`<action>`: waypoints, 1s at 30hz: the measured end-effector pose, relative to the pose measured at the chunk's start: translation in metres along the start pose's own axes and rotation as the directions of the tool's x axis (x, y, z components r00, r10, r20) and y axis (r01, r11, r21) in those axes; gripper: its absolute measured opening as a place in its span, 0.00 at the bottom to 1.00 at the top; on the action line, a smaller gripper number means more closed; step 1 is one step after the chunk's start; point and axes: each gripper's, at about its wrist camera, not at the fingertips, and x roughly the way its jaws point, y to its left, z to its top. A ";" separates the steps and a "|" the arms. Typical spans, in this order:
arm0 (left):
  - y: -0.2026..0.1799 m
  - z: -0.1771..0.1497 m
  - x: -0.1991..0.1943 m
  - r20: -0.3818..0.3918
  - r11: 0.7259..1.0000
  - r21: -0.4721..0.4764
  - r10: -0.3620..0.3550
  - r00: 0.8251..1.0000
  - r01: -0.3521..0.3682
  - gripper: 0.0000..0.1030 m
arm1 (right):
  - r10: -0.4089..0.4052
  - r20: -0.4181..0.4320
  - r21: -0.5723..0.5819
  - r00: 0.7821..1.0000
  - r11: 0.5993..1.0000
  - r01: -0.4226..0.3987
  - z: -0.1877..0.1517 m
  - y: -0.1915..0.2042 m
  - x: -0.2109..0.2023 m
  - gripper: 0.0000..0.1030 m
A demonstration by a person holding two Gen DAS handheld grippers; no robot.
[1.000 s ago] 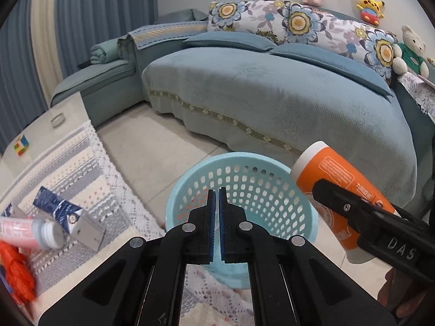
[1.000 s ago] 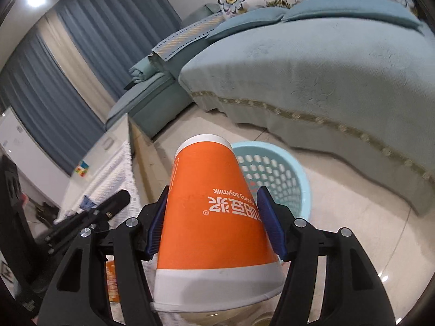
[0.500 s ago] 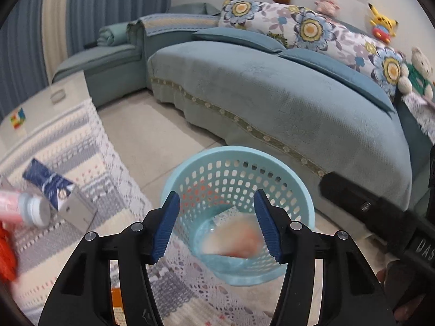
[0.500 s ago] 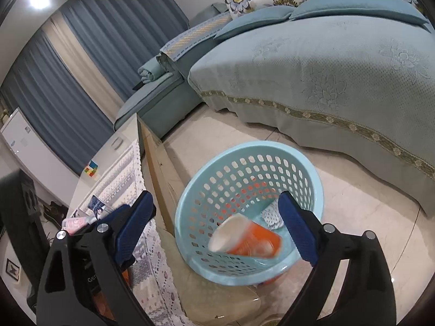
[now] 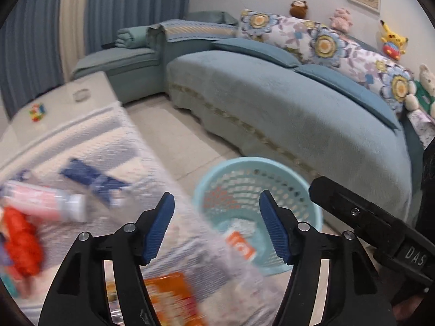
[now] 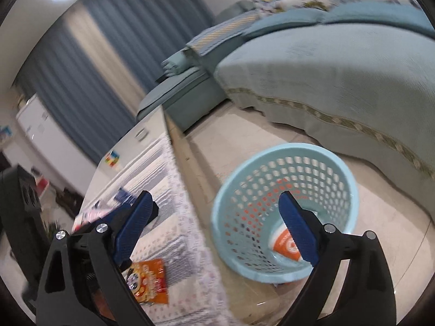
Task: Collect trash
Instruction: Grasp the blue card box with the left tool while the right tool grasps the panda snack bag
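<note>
1. Left gripper [image 5: 217,226]: jaws spread wide, nothing between them. It hangs above the table edge; the light-blue basket [image 5: 312,212] sits on the floor ahead and to its right.
2. Right gripper [image 6: 214,229]: jaws wide apart, empty. The basket [image 6: 350,190] lies directly ahead and below, with the orange cup [image 6: 285,243] resting on its bottom.
3. Trash not yet collected lies on the patterned tablecloth [image 6: 174,233]: an orange snack packet [image 6: 151,279] just below the right gripper's left finger; a blue carton [image 5: 92,180], a pink-and-white bottle [image 5: 46,202] and a red item [image 5: 20,241] ahead-left of the left gripper. Motion blur obscures their detail.
4. Recommended next step: select the nearest item, the snack packet. Keep the jaws wide on approach, descend square to the cloth, and close on the packet's edge without pinching the cloth.
5. Carry it over the basket rim before releasing.
</note>
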 end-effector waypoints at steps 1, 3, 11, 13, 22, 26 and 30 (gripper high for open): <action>0.010 -0.001 -0.013 0.010 1.000 0.009 0.027 1.000 -0.027 0.64 | 0.006 -0.003 -0.022 1.000 1.000 -0.006 -0.001 0.010 0.001 0.90; 0.028 -0.004 -0.036 0.034 0.996 0.025 0.081 0.996 -0.082 0.68 | 0.035 -0.011 -0.073 0.999 0.997 -0.035 -0.004 0.035 0.002 0.92; 0.157 -0.028 -0.156 0.089 0.939 -0.066 0.344 0.935 -0.339 0.89 | 0.079 -0.064 -0.311 0.995 0.946 -0.095 -0.045 0.118 0.004 0.92; 0.184 -0.039 -0.171 0.069 0.920 -0.054 0.391 0.918 -0.388 0.93 | 0.054 -0.104 -0.353 0.993 0.932 -0.088 -0.061 0.128 0.009 0.92; 0.282 -0.105 -0.161 -0.137 0.930 -0.182 0.297 0.945 -0.319 0.93 | -0.063 -0.267 -0.276 0.962 0.961 -0.014 -0.102 0.123 0.047 0.93; 0.281 -0.124 -0.127 -0.252 0.971 -0.140 0.156 0.955 -0.195 0.93 | -0.082 -0.284 -0.237 0.955 0.971 0.013 -0.110 0.122 0.061 0.93; 0.271 -0.117 -0.117 -0.214 0.974 -0.105 0.173 0.961 -0.199 0.93 | -0.092 -0.284 -0.273 0.954 0.962 0.011 -0.120 0.138 0.073 0.92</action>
